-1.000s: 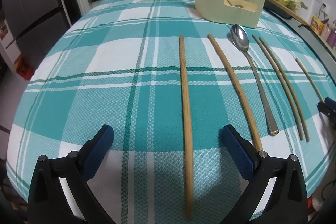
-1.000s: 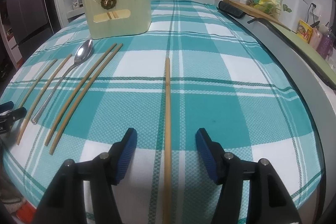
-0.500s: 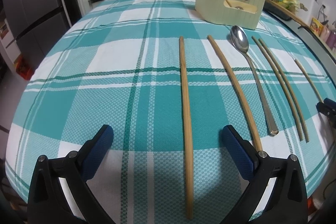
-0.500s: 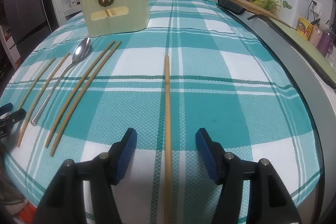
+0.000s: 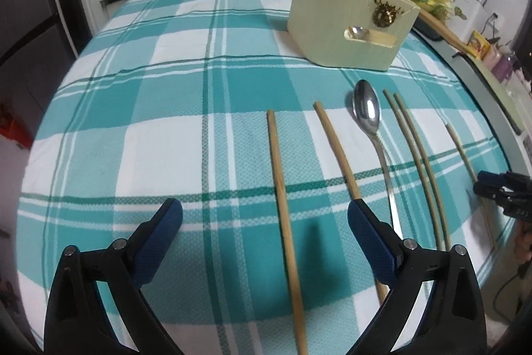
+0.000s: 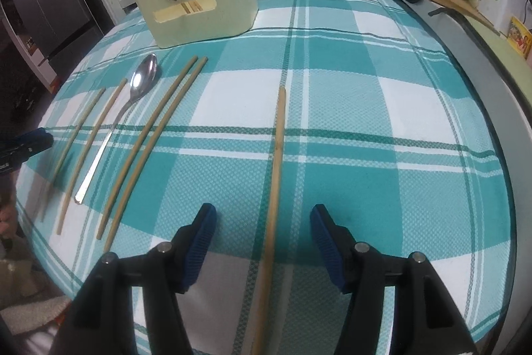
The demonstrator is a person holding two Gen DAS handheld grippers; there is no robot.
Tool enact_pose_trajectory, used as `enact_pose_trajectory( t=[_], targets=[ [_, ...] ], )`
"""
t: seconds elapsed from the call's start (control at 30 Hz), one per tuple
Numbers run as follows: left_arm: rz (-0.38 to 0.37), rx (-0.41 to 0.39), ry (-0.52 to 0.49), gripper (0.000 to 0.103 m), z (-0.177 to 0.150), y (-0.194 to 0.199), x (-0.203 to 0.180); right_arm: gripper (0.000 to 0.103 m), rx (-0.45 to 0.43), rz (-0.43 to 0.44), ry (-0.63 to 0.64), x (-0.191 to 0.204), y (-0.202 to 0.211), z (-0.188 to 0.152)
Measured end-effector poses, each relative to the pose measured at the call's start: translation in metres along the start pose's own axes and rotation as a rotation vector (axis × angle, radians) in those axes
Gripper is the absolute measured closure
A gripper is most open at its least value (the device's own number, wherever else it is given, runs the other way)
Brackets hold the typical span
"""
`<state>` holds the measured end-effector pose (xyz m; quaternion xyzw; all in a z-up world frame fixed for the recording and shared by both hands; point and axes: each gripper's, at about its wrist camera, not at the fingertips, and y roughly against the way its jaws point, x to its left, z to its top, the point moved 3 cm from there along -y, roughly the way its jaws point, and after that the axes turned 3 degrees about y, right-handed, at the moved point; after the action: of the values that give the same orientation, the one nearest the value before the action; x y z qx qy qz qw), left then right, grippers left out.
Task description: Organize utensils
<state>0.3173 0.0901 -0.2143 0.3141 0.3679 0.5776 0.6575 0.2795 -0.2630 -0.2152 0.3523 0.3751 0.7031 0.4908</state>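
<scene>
Most of the sorting remains. The cream wooden holder (image 5: 349, 22) at the bench's far side already has a few chopsticks and a spoon. Six bamboo chopsticks and the steel spoon (image 5: 369, 118) lie on the teal checked cloth (image 5: 133, 128).

The left tongs (image 5: 265, 233) and right tongs (image 6: 262, 233), both spread and just narrowing, each straddle one chopstick, pinching nothing.

Even, moderately bright indoor light falls from above, leaving only soft, short shadows beside the spoon (image 5: 366, 112) and under the chopsticks on the checked tablecloth (image 5: 166, 135). The spoon's bowl shows a small glare spot. Both fisheye views bend straight lines strongly, darken to black at the corners, and look slightly soft and grainy toward the edges.
</scene>
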Motion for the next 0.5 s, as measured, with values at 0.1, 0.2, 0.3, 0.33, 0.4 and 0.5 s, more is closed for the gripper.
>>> enact_pose_trajectory(
  t=[0.1,0.2,0.3,0.33,0.4,0.5],
  targets=[
    [0.011,0.054,-0.029,0.019,0.011,-0.022,-0.002,0.069,0.034,0.014,0.03,0.002,-0.011,0.012],
    [0.022,0.099,-0.056,0.032,0.021,-0.041,-0.007,0.07,0.04,0.006,0.048,0.001,-0.021,0.029],
    [0.048,0.108,-0.106,0.041,0.034,-0.049,-0.013,0.073,0.052,-0.007,0.057,-0.001,-0.032,0.048],
    [0.04,0.114,-0.11,0.046,0.038,-0.051,-0.016,0.078,0.056,-0.016,0.06,-0.002,-0.035,0.055],
    [0.048,0.119,-0.119,0.073,0.047,-0.055,-0.019,0.084,0.061,-0.035,0.071,-0.003,-0.043,0.068],
    [0.046,0.119,-0.126,0.098,0.052,-0.058,-0.025,0.096,0.07,-0.052,0.073,-0.004,-0.052,0.084]
  ],
)
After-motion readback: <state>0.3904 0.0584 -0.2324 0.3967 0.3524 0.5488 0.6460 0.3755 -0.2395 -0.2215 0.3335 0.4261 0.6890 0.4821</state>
